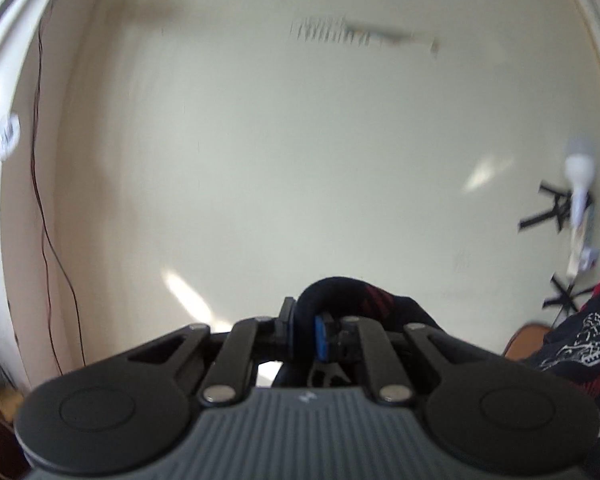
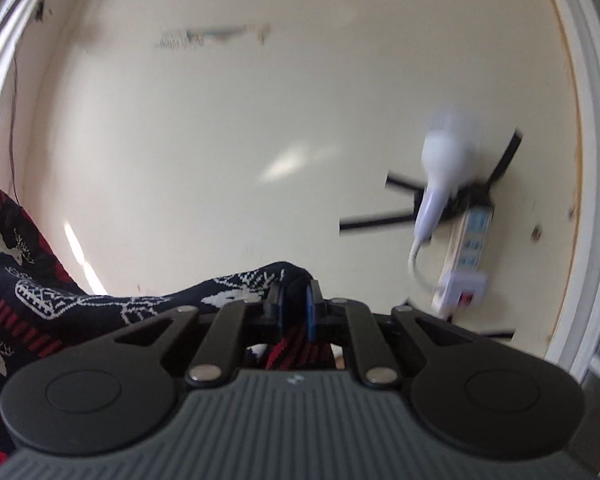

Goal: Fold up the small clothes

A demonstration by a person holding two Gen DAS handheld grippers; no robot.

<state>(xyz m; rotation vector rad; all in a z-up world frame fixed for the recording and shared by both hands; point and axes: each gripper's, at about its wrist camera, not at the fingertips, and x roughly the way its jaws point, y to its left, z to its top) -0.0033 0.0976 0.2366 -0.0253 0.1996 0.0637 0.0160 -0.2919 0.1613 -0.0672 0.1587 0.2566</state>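
Hanging lifted before a cream wall (image 1: 300,160), the dark reindeer-patterned garment (image 2: 40,280) stretches sideways between the left gripper (image 1: 304,330) and right gripper (image 2: 296,312), each pinching one edge.

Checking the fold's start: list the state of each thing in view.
left gripper: shut on the garment's edge.
right gripper: shut on the garment's edge.
patterned garment: lifted, hanging between both grippers.
power strip: on the wall, a white plug in it.
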